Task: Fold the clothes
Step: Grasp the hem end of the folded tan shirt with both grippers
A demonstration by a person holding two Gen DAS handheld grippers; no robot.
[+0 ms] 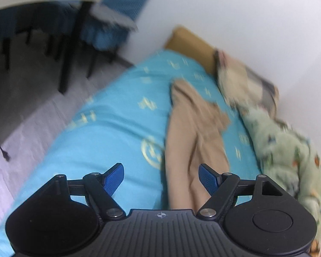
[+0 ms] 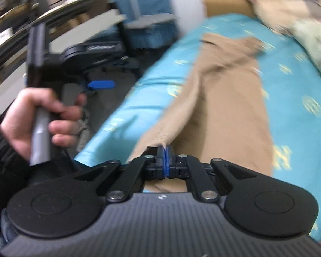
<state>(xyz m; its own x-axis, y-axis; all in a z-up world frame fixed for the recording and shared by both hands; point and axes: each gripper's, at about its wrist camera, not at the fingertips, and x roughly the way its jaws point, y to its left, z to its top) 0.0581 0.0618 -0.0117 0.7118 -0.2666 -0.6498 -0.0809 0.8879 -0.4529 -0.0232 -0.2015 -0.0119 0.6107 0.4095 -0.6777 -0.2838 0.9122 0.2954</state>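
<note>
- The scene was a bedroom: a bed (image 1: 109, 128) covered in a turquoise sheet with pale gold motifs, set against a white wall, with dark chair and table legs on the grey floor (image 1: 32, 111) to the left.
- A pair of tan trousers (image 2: 229, 98) lay lengthwise down the middle of the bed, legs running away from me toward a mustard headboard (image 1: 190, 42).
- A rumpled pale green patterned quilt (image 1: 289, 150) was heaped along the wall side, just beside the trousers.
- My right gripper (image 2: 166, 160) had its blue fingers pressed together on the near edge of the tan cloth, which rose in a taut ridge from the bed to the pinch.
- My left gripper (image 1: 161, 178) hung over the near end of the trousers with its fingers spread wide, holding nothing.
- In the right wrist view, the person's left hand (image 2: 38, 117) gripped that other tool's handle, off the bed edge.
- Both views were smeared by motion blur.
- Risks, as I judged them: with only one corner pinched, the cloth could drag askew or slide toward the floor side.
- The pinch looked thin, so a quick pull might slip it free.
- The quilt lay close enough to snag a swung leg.
</note>
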